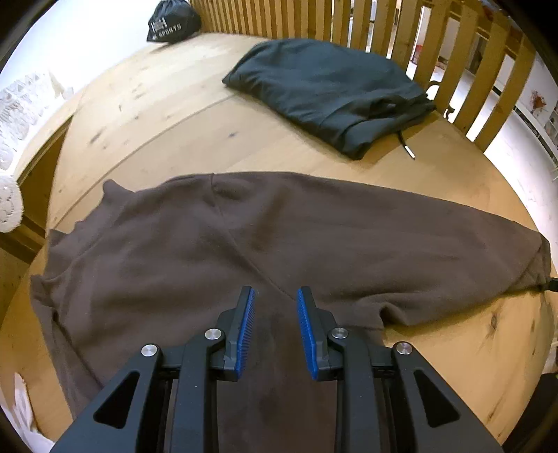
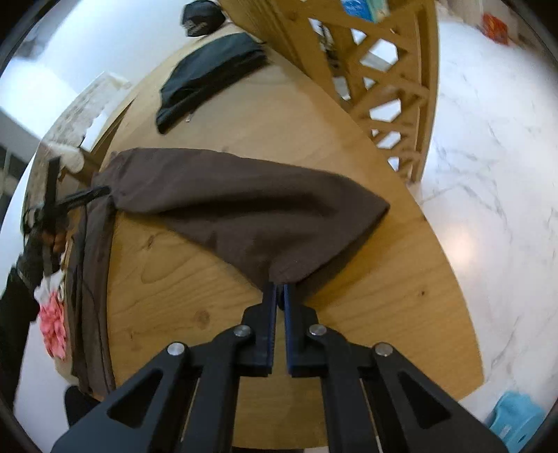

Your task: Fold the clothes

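A brown sweatshirt (image 1: 216, 251) lies spread on the round wooden table (image 1: 146, 115). My left gripper (image 1: 275, 296) is open just above its body, with nothing between its blue pads. In the right wrist view my right gripper (image 2: 280, 291) is shut on the end of the brown sleeve (image 2: 244, 212) and holds it lifted off the table (image 2: 181, 278). The left gripper (image 2: 83, 197) shows far left there, over the sweatshirt's body. A folded dark green garment (image 1: 331, 90) lies at the far side of the table; it also shows in the right wrist view (image 2: 205, 73).
A wooden slatted railing (image 1: 436, 45) stands right behind the table. A black sports bag (image 1: 172, 22) sits at the far edge. White marble floor (image 2: 488, 174) lies to the right, with a blue stool (image 2: 516, 418) on it. White lace fabric (image 1: 14, 115) is at the left.
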Available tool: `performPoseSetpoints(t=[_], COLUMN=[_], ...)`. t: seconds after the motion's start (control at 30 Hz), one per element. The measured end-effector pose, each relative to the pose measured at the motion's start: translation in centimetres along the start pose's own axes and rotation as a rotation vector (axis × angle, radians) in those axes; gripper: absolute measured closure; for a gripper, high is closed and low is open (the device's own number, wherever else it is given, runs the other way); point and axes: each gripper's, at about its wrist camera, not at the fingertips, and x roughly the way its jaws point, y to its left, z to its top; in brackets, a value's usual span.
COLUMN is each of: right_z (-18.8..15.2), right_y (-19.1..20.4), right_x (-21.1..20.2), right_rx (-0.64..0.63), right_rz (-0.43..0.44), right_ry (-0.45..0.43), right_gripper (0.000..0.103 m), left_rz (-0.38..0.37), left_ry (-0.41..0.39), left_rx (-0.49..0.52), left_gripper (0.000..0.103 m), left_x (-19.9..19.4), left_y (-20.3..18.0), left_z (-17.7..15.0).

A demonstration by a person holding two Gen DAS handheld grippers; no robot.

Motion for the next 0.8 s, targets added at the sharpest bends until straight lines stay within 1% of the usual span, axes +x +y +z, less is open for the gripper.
performPoseSetpoints(t=[0.1, 0.2, 0.27, 0.33, 0.37, 0.4, 0.43, 0.47, 0.5, 0.6, 0.63, 0.67, 0.7, 0.73, 0.77, 0.8], right_z=[0.1, 0.4, 0.5, 0.4, 0.1, -0.1, -0.7, -1.2, -1.6, -1.6, -1.4, -1.6, -2.2, -3.0, -3.8, -4.4], right_y=[0.2, 0.3, 0.7, 1.3, 1.4, 1.2, 1.0, 1.1, 1.3, 1.4, 1.2, 1.2, 1.3, 1.4, 1.4, 1.3], right_x=[-1.3, -2.9, -4.4, -6.0, -6.1, -5.5, -4.4, -3.9, -3.8, -5.3, -5.3, -4.8, -3.8, -2.7, -1.5, -0.8], right_rx=[-0.041, -0.124, -0.184, -0.243, -0.263, -0.262, -0.274, -0.295, -0.312, -0.266, -0.245, -0.249, -0.276, -0.301, -0.323, -0.318], right_rz=[-0.023, -0.065, -0.089, -0.098, -0.118, -0.132, -0.142, -0.158, -0.179, -0.151, -0.130, -0.134, -0.154, -0.155, -0.155, -0.148], right_ry=[-0.006, 0.000, -0.020, -0.070, -0.084, -0.062, -0.023, -0.007, -0.015, -0.116, -0.111, -0.090, -0.056, 0.005, 0.066, 0.121], right_gripper=[0.100, 0.100, 0.100, 0.100, 0.100, 0.101, 0.101, 0.101, 0.101, 0.101, 0.101, 0.101, 0.101, 0.101, 0.101, 0.101], left_rz=[0.040, 0.047, 0.048, 0.045, 0.041, 0.038, 0.037, 0.036, 0.031, 0.033, 0.035, 0.027, 0.003, -0.019, -0.039, -0.060], left_ry=[0.035, 0.038, 0.039, 0.040, 0.042, 0.046, 0.051, 0.055, 0.061, 0.065, 0.063, 0.058, 0.046, 0.037, 0.030, 0.023], left_rx=[0.021, 0.023, 0.025, 0.028, 0.028, 0.027, 0.027, 0.027, 0.027, 0.040, 0.042, 0.037, 0.025, 0.019, 0.041, 0.069], left_gripper=[0.077, 0.077, 0.078, 0.078, 0.078, 0.076, 0.074, 0.074, 0.074, 0.074, 0.076, 0.076, 0.076, 0.076, 0.076, 0.076], left_x=[1.6, 2.1, 2.3, 2.4, 2.4, 2.3, 2.4, 2.4, 2.4, 2.2, 2.1, 1.8, 1.2, 0.6, 0.0, -0.7], left_y=[-0.3, -0.6, -0.7, -0.8, -0.8, -0.7, -0.6, -0.6, -0.6, -0.8, -1.0, -1.1, -1.4, -1.8, -2.9, -4.1], left_z=[0.5, 0.9, 1.1, 1.2, 1.3, 1.3, 1.4, 1.5, 1.6, 1.7, 1.7, 1.7, 1.5, 1.4, 1.0, 0.7])
